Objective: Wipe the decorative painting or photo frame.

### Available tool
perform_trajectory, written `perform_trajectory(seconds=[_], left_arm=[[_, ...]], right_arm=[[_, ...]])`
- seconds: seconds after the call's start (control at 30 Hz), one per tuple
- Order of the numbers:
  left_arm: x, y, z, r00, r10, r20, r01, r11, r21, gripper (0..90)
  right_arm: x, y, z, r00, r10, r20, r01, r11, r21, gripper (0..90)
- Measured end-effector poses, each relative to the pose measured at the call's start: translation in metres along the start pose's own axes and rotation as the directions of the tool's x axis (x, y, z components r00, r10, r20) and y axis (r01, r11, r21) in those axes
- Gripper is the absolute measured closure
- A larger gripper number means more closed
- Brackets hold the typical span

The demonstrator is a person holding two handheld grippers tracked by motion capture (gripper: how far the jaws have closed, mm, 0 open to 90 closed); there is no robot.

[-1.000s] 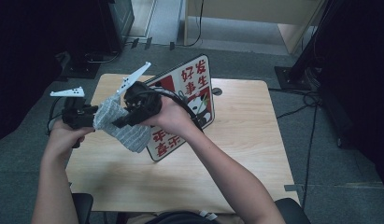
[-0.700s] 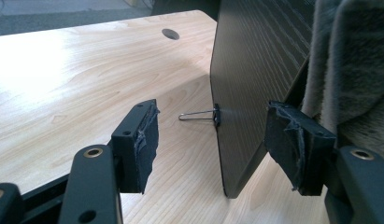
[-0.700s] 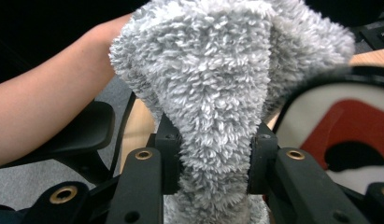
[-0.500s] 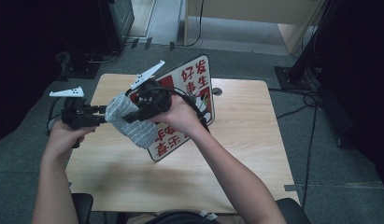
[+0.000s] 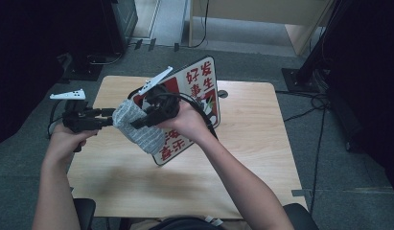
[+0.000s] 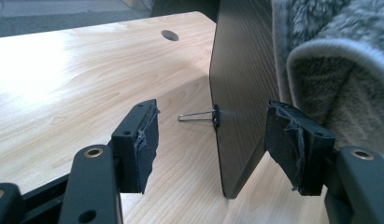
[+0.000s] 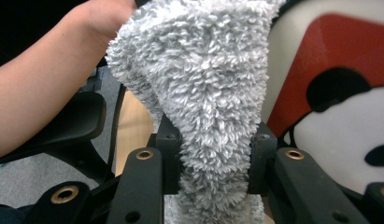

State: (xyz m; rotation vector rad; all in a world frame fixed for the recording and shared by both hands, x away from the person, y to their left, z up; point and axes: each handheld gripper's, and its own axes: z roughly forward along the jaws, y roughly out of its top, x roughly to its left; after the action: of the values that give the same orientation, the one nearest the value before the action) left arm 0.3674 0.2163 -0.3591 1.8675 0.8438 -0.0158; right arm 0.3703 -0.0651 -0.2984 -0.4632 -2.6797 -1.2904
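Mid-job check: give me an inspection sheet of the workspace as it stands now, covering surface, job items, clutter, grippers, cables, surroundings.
Surface: wooden table, light, with a round cable hole near the far edge.
Job's things: grey fluffy cloth held up against the sign board, which stands tilted on the table; a binder clip on the board's edge.
Clutter: nothing seen.
Grippers: right gripper clamped on the cloth; left gripper, jaws open, straddling the board's edge.
Cables: black cable trailing from the right gripper; more on the floor at right.
Surroundings: grey carpet, dark equipment stands.
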Motion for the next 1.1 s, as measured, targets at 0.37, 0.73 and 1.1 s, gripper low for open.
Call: perform_trajectory(seconds=[0.37, 0.73, 1.1], left_arm=[[0.000, 0.000, -0.003, 1.0000, -0.006, 0.001, 0.006, 1.0000, -0.006, 35.9], [0.000, 0.000, -0.004, 1.0000, -0.005, 0.004, 0.005, 0.9999, -0.010, 36.0], [-0.005, 0.003, -0.006, 0.9996, 0.006, 0.027, -0.005, 0.9999, -0.015, 39.2]], right_arm=[[-0.003, -0.010, 0.005, 0.9999, 0.012, -0.005, -0.012, 1.000, 0.019, 66.5], [-0.004, -0.018, 0.011, 0.9997, 0.024, -0.003, -0.024, 0.999, 0.036, 66.5], [-0.006, -0.028, 0.015, 0.9994, 0.033, -0.005, -0.033, 0.999, 0.042, 66.5]])
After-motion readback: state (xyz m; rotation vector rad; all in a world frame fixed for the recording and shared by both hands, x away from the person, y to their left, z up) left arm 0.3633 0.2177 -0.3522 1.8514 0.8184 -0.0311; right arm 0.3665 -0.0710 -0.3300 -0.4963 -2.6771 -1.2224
